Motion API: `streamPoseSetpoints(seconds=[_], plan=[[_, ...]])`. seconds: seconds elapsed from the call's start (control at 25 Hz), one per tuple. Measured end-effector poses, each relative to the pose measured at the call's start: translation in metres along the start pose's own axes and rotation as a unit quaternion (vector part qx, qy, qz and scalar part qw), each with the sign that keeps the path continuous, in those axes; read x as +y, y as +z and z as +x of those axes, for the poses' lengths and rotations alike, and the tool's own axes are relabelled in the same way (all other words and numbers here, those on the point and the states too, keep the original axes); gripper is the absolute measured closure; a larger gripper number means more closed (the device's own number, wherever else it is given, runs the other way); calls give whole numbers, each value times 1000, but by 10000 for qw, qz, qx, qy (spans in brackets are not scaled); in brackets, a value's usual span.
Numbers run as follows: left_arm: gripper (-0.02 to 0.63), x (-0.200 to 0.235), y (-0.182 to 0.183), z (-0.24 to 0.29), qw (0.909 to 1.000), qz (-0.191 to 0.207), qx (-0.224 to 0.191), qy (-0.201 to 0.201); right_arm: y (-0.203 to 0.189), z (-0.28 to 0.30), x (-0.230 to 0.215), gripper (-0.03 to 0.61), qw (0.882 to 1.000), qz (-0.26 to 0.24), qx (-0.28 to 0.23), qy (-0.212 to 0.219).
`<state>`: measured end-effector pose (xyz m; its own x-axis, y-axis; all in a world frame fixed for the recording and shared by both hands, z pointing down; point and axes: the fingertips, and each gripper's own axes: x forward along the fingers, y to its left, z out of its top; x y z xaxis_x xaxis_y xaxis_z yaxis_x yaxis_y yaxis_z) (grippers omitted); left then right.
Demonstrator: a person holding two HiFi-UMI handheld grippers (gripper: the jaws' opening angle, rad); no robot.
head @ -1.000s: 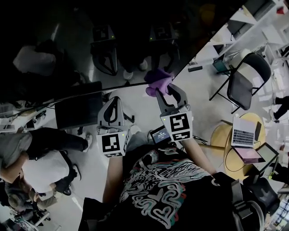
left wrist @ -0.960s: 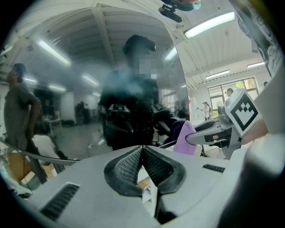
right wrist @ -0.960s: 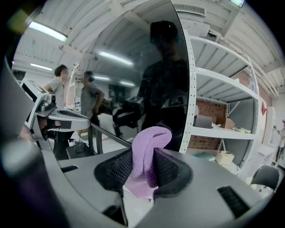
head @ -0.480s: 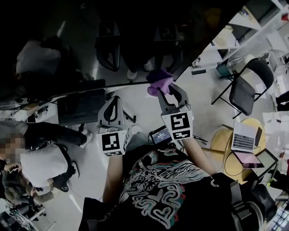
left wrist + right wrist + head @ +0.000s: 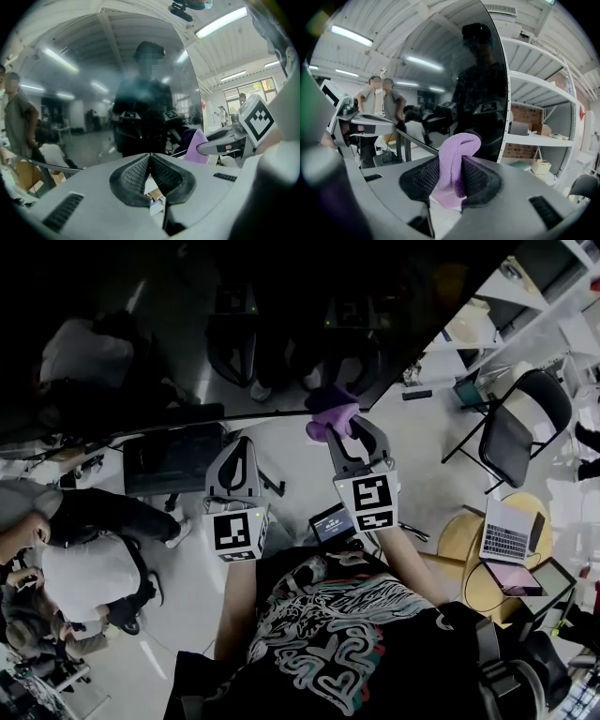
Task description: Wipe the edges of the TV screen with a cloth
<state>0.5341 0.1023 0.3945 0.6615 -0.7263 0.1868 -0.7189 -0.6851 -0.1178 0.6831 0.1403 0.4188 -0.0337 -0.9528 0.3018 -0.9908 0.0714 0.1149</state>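
Two grippers face the TV screen (image 5: pixel 187 324), whose dark glass fills the upper left of the head view. The right gripper (image 5: pixel 342 432) has its jaws clamped on a purple cloth (image 5: pixel 330 407). A folded loop protrudes past the fingertips, so that fabric rather than plastic meets the panel. The cloth sits at the screen's lower corner, where the bottom edge meets the side edge; contact looks likely but cannot be confirmed. The left gripper (image 5: pixel 240 448) has its jaws pressed together with nothing between them. It is held beside the right one, below the bottom edge, probably to keep it clear of the wiping path.
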Motion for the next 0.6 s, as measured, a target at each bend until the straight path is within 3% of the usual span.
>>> streamPoseSetpoints(seconds=[0.6], plan=[[595, 38, -4, -4, 10000, -5, 67, 26, 11, 20, 29, 425, 9999, -20, 77, 83]])
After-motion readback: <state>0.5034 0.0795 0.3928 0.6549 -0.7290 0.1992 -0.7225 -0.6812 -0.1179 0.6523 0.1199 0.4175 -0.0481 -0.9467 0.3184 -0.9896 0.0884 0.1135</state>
